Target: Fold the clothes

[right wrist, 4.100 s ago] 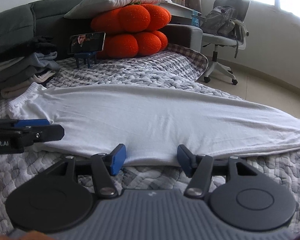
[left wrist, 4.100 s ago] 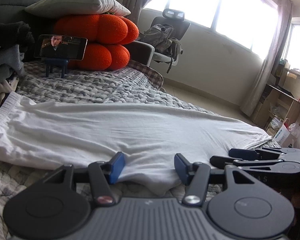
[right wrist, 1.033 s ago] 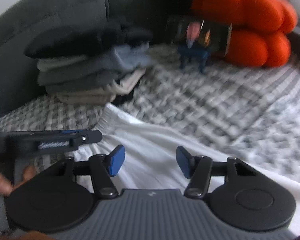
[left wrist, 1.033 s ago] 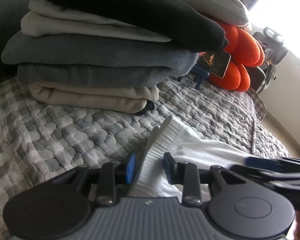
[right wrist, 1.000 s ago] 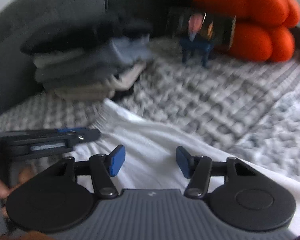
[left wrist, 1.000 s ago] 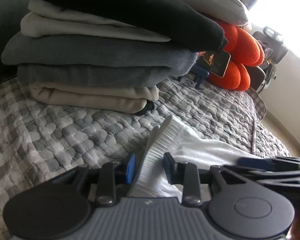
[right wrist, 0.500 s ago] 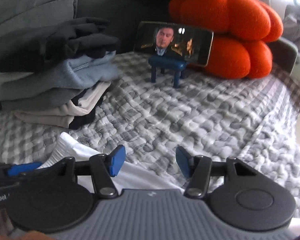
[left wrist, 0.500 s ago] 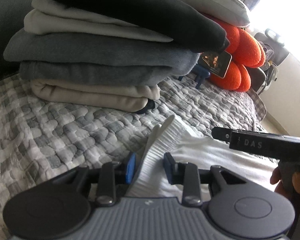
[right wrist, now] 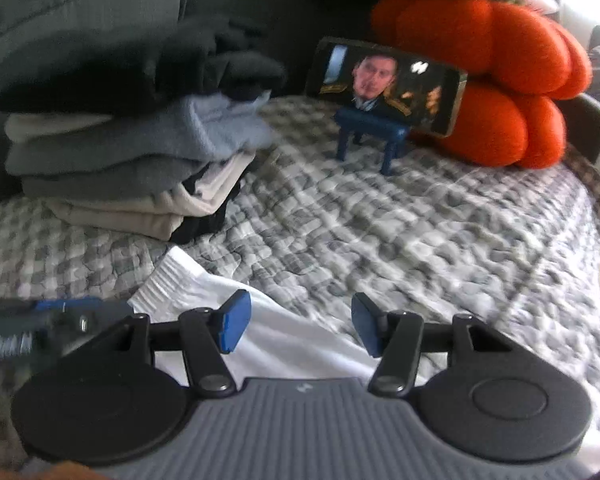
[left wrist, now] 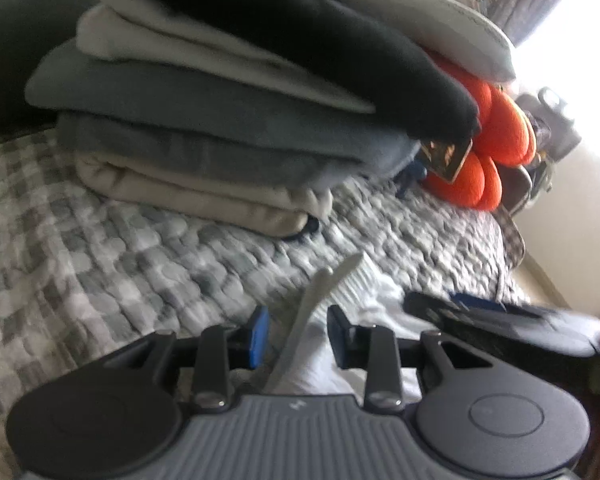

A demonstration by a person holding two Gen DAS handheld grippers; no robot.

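Folded stack: sits close behind on the quilted bedspread; a swinging lift could topple it.
Left gripper: narrowed around the white garment's raised ribbed waistband; contact unclear, so the hem may slip free.
Right gripper: wide and empty over the garment's edge; a late grasp would leave the fold lopsided.

2 low wrist views close over the quilt, both toward the folded stack and orange cushion
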